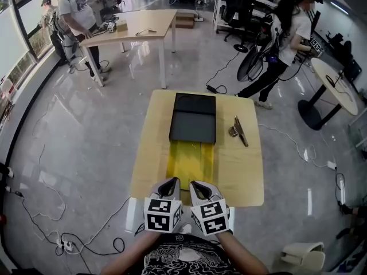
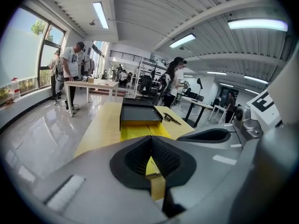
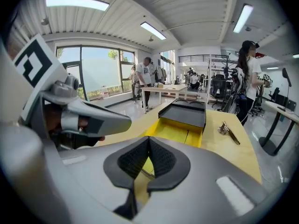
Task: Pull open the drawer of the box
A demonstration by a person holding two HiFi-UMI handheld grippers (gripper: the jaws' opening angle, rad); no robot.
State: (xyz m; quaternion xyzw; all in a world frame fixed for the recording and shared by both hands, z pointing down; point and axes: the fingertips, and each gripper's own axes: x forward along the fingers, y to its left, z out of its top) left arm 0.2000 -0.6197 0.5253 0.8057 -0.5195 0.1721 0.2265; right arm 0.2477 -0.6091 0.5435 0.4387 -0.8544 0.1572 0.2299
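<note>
The black box (image 1: 193, 118) sits mid-worktop (image 1: 241, 171), its yellow drawer (image 1: 190, 162) extended toward the person, so the pull looks complete. The left hand-held gripper (image 1: 169, 185) and right hand-held gripper (image 1: 199, 187) hover at the drawer's near end, jaws pressed together, holding nothing. Probably all that remains is backing clear.

Light: bright and even throughout. You get daylight from the tall windows (image 3: 100, 71) on the left, plus ceiling strip lights (image 2: 256, 24) that blow out to white.
Glare: the polished floor (image 1: 74, 125) mirrors the windows in pale sheets.
Shadows: faint and soft-edged.
Distortion: strong fisheye bending, with black corners in both gripper views.
Focus: your left gripper (image 2: 150, 141) and right gripper (image 3: 148, 143) are blurred close to the lens, and the far room is sharper.
</note>
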